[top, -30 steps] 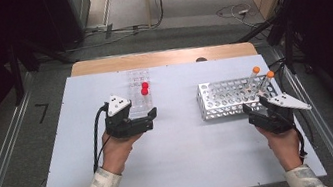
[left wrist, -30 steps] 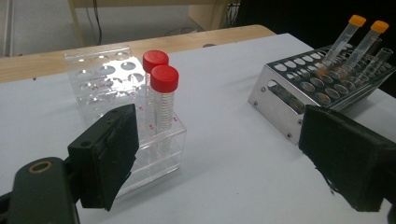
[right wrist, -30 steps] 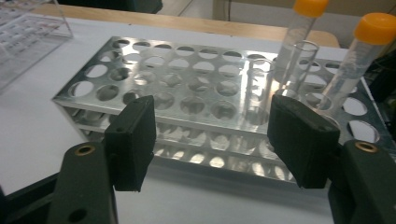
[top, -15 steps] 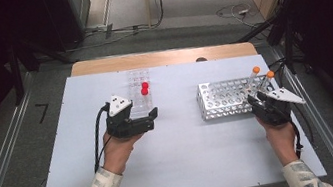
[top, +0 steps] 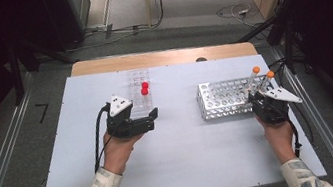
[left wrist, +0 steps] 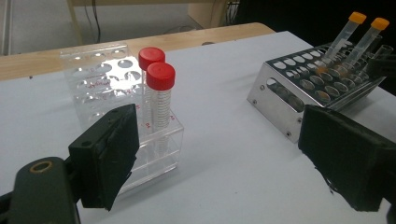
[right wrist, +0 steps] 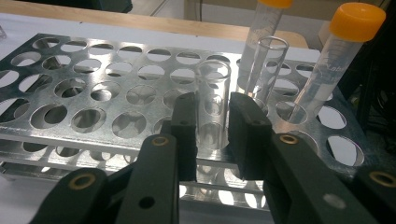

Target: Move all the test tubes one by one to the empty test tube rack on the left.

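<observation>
The right gripper (right wrist: 210, 133) has its jaws closed on an open clear tube (right wrist: 212, 100) that stands in a hole near the front right corner of the metal rack (right wrist: 70, 93), close beside two orange-capped tubes (right wrist: 327, 70). The tube looks light, stiff, smooth and breakable (likely glass or thin plastic), so I judge a gentle squeeze on its straight wall, just above the rack, suits it best. The left gripper (top: 131, 125) rests open beside the clear rack (left wrist: 100, 84) of red-capped tubes (left wrist: 158, 95).
</observation>
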`<state>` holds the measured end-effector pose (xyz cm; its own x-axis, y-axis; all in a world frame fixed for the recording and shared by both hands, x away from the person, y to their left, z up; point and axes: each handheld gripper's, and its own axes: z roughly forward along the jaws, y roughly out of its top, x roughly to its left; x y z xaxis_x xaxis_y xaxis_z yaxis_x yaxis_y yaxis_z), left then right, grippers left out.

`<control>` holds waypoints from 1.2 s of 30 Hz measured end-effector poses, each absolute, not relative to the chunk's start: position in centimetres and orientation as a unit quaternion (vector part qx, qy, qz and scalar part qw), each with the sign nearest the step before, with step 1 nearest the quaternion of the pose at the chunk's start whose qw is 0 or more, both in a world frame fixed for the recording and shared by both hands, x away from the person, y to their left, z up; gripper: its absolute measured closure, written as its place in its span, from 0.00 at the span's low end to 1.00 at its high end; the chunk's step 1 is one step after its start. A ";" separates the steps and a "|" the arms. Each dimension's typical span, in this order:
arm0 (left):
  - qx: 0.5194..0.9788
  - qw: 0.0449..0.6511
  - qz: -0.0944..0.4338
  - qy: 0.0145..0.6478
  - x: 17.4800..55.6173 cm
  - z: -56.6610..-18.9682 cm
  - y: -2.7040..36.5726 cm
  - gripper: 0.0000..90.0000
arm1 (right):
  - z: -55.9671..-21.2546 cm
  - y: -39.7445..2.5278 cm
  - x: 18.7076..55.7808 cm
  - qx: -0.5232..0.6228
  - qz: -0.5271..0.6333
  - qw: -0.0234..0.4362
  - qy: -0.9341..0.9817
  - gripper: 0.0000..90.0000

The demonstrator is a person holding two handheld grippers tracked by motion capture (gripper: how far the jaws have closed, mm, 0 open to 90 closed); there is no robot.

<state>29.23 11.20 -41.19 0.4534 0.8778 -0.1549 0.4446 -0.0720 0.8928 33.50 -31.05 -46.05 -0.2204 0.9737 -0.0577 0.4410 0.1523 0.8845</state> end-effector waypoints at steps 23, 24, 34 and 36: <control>0.699 0.490 0.221 0.471 29.1 -41.1 11.2 0.14 | -43.3 -30.6 32.2 0.513 0.408 0.374 0.657 0.82; 0.699 0.491 0.221 0.472 29.1 -41.1 11.2 0.14 | -43.2 -30.6 32.1 0.512 0.408 0.377 0.655 0.82; 0.696 0.494 0.222 0.472 29.1 -41.0 11.2 0.14 | -41.6 -30.6 31.3 0.503 0.421 0.383 0.650 0.82; 0.696 0.494 0.222 0.472 29.1 -41.0 11.2 0.14 | -41.3 -30.5 31.1 0.500 0.424 0.384 0.650 0.82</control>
